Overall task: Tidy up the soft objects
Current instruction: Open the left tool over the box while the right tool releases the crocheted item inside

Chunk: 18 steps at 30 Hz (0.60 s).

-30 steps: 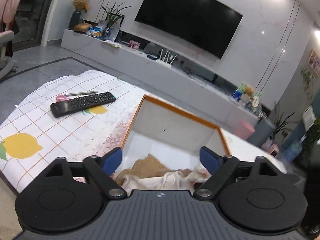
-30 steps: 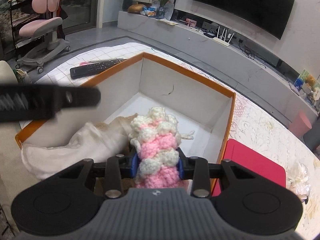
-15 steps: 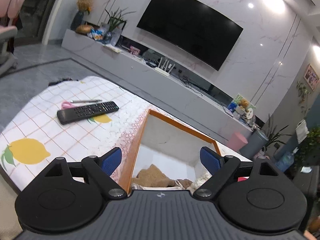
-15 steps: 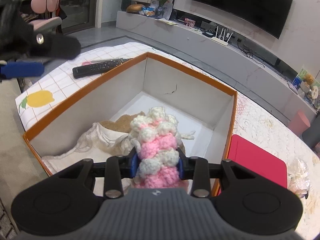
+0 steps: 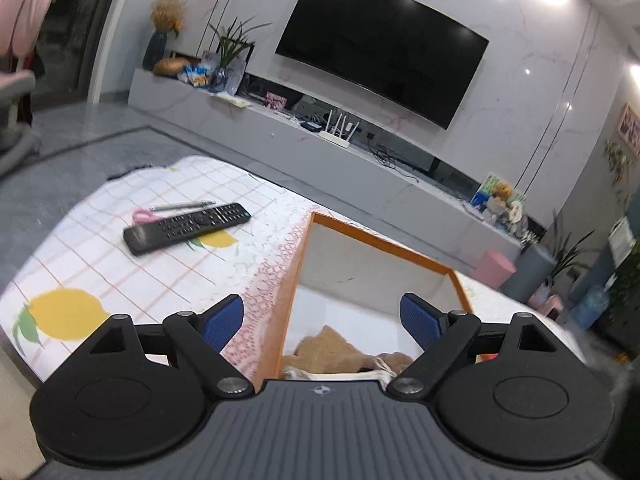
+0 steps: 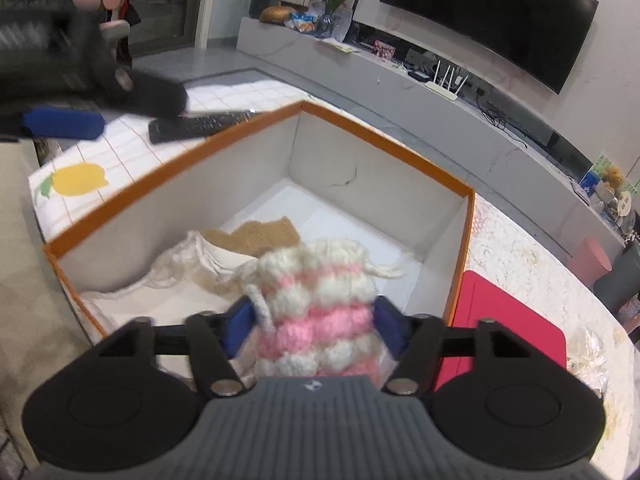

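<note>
A pink-and-white knitted piece (image 6: 320,312) hangs between the pads of my right gripper (image 6: 314,320) above the near end of the orange-rimmed box (image 6: 380,136). The jaws are opening and the knit has puffed out between them, with a gap at the left pad. A cream cloth (image 6: 180,276) and a brown cloth (image 6: 256,234) lie on the box floor. My left gripper (image 5: 322,322) stands open and holds nothing over the box's left rim (image 5: 292,280), with the brown cloth (image 5: 332,346) below it. One of its fingers (image 6: 152,96) shows blurred at the upper left of the right wrist view.
A black remote (image 5: 186,228) and pink-handled scissors (image 5: 140,214) lie on the lemon-print tablecloth (image 5: 68,312) left of the box. A red mat (image 6: 508,336) lies right of the box. A long TV bench (image 5: 360,160) stands behind the table.
The right jaws have spread apart and the knitted piece has widened and sagged between them. The left gripper has drawn back from inside the box toward its left rim.
</note>
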### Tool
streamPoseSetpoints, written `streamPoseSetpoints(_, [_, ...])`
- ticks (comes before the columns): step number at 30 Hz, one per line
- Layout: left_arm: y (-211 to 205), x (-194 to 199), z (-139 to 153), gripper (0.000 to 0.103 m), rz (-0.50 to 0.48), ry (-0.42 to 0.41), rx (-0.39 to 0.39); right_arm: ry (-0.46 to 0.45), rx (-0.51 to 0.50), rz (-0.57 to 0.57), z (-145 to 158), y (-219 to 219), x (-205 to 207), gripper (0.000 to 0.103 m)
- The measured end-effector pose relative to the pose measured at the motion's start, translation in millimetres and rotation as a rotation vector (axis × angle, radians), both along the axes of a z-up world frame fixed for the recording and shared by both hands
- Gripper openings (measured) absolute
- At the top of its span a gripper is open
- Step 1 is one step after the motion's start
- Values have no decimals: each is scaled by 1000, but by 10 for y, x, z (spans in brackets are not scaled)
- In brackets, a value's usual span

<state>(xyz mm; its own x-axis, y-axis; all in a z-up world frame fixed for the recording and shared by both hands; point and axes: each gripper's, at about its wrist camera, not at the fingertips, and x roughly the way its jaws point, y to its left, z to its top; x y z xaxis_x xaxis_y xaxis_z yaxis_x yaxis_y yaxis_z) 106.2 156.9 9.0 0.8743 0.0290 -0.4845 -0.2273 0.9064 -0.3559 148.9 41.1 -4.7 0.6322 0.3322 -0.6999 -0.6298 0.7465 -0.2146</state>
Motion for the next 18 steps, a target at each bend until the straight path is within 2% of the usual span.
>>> streamPoseSetpoints(2, [-42, -5, 16, 103, -5, -4, 27, -49, 5, 6, 60, -20, -61, 88])
streamPoseSetpoints(5, [-96, -24, 53, 103, -18, -15, 50, -122, -9, 10, 150, -42, -135, 88])
streamPoseSetpoints(12, [-332, -56, 172, 103, -37, -50, 119, -133, 64, -1, 399, -302, -215, 91])
streamPoseSetpoints(18, [-551, -96, 265, 103, -76, -69, 145, -161, 62, -45, 534, -632, -317, 92])
